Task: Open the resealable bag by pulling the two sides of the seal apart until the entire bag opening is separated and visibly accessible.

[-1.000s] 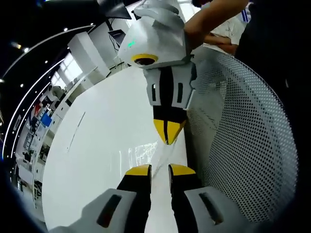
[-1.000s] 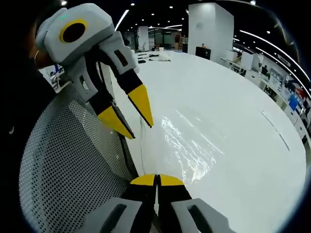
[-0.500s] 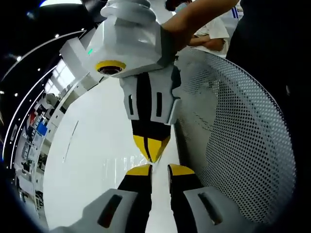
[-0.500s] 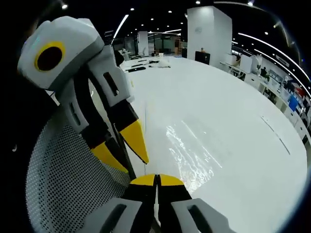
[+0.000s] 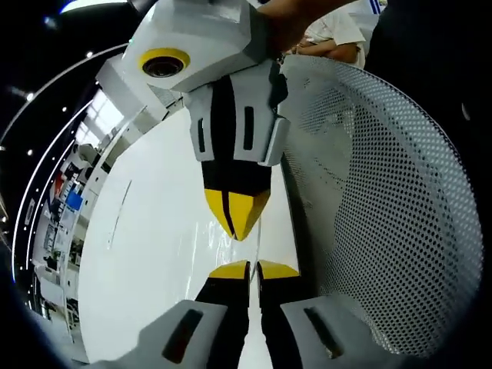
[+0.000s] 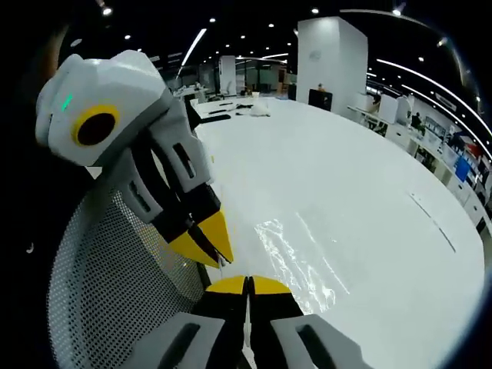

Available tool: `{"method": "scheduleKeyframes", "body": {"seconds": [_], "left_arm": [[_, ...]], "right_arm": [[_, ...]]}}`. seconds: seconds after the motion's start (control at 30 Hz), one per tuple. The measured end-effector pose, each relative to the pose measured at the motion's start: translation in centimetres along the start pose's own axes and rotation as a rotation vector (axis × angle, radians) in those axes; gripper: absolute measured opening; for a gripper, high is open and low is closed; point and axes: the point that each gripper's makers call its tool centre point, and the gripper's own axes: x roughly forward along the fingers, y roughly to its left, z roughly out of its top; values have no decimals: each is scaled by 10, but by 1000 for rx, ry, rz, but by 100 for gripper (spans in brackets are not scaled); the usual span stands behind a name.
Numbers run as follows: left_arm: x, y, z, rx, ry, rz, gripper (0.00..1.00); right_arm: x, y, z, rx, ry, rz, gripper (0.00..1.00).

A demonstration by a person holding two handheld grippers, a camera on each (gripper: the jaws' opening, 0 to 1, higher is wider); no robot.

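In the left gripper view, the left claw (image 5: 252, 270) is clenched on the resealable bag (image 5: 201, 244), which lies at the white table (image 5: 146, 254) edge beside a perforated chair back (image 5: 384, 207). The right claw (image 5: 234, 217) faces it, tips pressed together.

In the right gripper view, the right claw (image 6: 247, 285) grips the bag's (image 6: 296, 257) near edge; the left claw (image 6: 206, 244), tips together, sits just beside it.

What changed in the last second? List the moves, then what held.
The left gripper closed its jaws, which stood apart a second ago, and now meets the right gripper tip to tip at the clear resealable bag's near edge. The two grippers drew closer together. The right gripper stayed shut throughout. The bag stayed flat on the white table, and the perforated chair back stayed beside it.
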Motion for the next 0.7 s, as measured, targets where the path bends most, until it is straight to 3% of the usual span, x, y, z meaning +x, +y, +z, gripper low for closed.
{"method": "scheduleKeyframes", "body": {"seconds": [0.7], "left_arm": [[0, 1, 5, -14, -24, -1, 0]], "right_arm": [[-13, -31, 13, 108, -87, -112, 0]]}}
